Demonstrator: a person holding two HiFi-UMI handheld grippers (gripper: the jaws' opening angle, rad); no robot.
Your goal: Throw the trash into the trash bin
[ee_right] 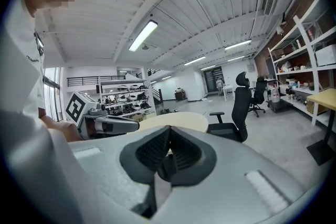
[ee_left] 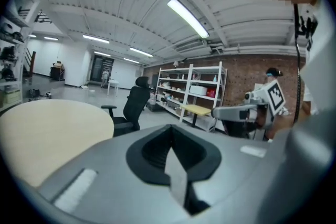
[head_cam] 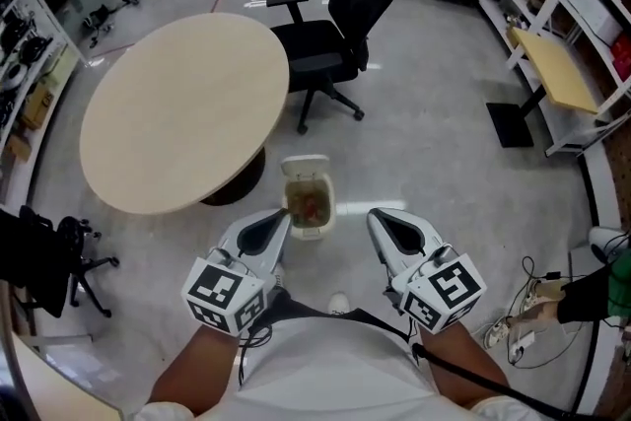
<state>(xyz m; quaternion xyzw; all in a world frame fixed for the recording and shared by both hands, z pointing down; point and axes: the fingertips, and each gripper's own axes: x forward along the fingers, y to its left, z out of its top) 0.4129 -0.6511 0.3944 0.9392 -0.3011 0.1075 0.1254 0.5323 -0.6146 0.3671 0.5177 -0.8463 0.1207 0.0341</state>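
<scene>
Your left hand-held gripper (head_cam: 280,216) and right hand-held gripper (head_cam: 378,217) are both closed tight with nothing between the jaws, held near your body. The trash (head_cam: 311,205) sits inside the open trash bin (head_cam: 305,167), on the floor just ahead between them, beside the round tabletop (head_cam: 182,108).

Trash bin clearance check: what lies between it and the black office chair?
Bare grey floor only, between trash bin and office chair, in the head view.

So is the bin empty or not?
Not empty: the head view shows reddish-brown trash inside the open bin.
</scene>
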